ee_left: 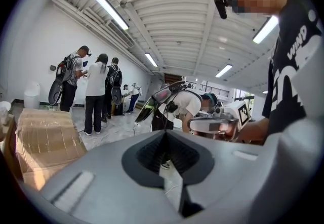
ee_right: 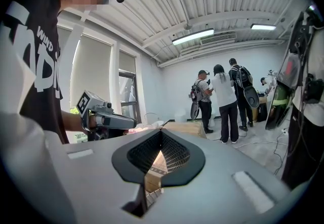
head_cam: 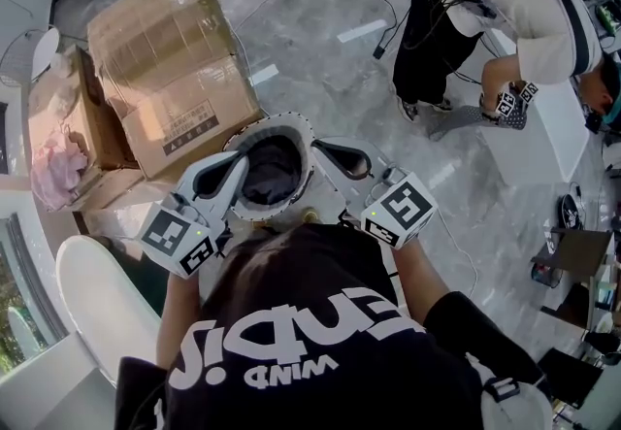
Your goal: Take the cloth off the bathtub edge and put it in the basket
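In the head view, the basket stands on the floor at the centre, just past the person's black shirt. A dark grey fold lies inside it, which I take to be the cloth. The white bathtub edge curves at 8 o'clock and is bare in the part that shows. The left hand-held gripper reaches over the basket rim from 7 o'clock and the right hand-held gripper from 4 o'clock. A cardboard box sits at 10 o'clock and a bystander bends over at 2 o'clock.

In the left gripper view, the left hand-held gripper's jaws are pressed together with nothing between them. Only floor shows through the hollow of the pads. The other tool floats at 3 o'clock.

In the right gripper view, the right hand-held gripper is likewise closed and empty, with cardboard showing through the pad hollow. It looks out level into the room.

The drop looks done, so the step in hand is to finish cleanly. Check from above that no corner of the cloth hangs over the rim. Lift both tools straight up, clear of the basket's frilled edge, so that nothing snags or tips it. If a corner does trail, one closed tip can nudge it inward.
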`<state>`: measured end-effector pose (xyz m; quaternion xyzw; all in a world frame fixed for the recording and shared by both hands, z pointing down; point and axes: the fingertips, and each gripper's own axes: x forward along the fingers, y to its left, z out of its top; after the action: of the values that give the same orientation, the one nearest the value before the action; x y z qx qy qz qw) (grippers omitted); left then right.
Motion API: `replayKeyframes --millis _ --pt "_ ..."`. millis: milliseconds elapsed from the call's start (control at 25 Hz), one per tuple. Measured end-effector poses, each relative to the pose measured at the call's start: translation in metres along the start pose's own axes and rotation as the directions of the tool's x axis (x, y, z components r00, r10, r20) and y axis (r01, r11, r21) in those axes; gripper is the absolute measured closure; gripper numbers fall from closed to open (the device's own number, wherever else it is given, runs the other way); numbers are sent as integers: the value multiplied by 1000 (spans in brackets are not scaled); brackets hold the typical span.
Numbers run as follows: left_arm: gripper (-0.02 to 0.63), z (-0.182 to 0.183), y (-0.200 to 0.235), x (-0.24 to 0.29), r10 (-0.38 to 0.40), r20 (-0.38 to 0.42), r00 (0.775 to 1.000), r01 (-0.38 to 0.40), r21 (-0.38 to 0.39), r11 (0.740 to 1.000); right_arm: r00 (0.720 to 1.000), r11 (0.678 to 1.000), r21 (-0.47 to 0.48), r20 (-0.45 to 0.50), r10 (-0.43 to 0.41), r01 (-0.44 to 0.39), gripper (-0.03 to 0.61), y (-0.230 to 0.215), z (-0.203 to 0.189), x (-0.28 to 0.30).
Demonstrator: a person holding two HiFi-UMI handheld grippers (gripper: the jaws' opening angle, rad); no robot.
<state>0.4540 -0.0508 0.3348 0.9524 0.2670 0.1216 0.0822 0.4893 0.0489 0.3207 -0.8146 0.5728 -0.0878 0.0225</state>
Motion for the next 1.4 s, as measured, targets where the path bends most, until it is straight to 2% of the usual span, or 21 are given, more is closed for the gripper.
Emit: replayKeyframes --millis 600,840,1000,1400 --pt "618 5 5 -8 97 40 995 -96 -9 995 999 1000 -9 48 -19 20 569 4 12 -1" --pt "618 1 6 -16 121 48 991 -121 -22 992 998 1000 -16 53 -14 15 569 12 12 0" --pt "617 2 13 -19 155 62 986 -153 -45 987 998 999 -18 50 -38 39 569 10 9 1" --pt "617 -3 22 -27 207 49 977 -206 -38 978 995 998 -12 71 -63 64 569 9 11 1"
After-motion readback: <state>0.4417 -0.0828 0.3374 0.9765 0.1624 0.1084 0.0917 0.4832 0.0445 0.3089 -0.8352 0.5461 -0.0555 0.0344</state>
